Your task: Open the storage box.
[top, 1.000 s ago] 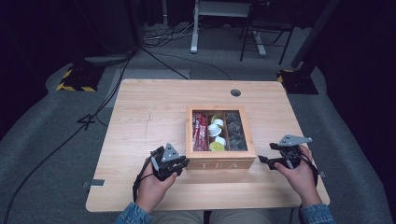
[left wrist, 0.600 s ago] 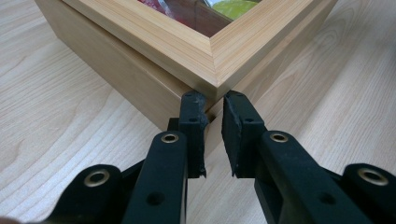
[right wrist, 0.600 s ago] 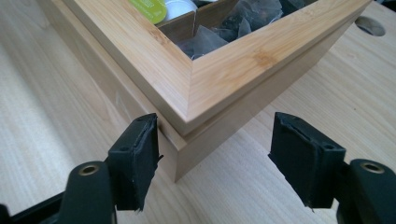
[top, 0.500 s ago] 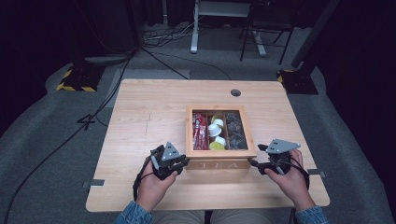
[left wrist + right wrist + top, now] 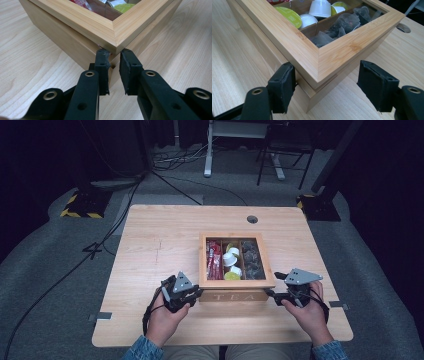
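Our nearly closed left hand-held gripper (image 5: 113,58) and spread right hand-held gripper (image 5: 327,82) flank the glass-lidded bamboo tea box (image 5: 235,296), each at a near corner.

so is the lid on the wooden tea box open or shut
Shut: the glass-paned lid lies flat on the light wooden tea box, with a thin seam at the corner.

Tea box (image 5: 236,281) mid-table (image 5: 150,245) (grippers flanking)

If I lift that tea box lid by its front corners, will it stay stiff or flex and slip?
The lid looks like a thick wooden frame, so probably stiff. Its smooth finish could slip off the narrow left gripper tips at the corner. The right gripper straddles its corner wide open, gripping nothing yet.
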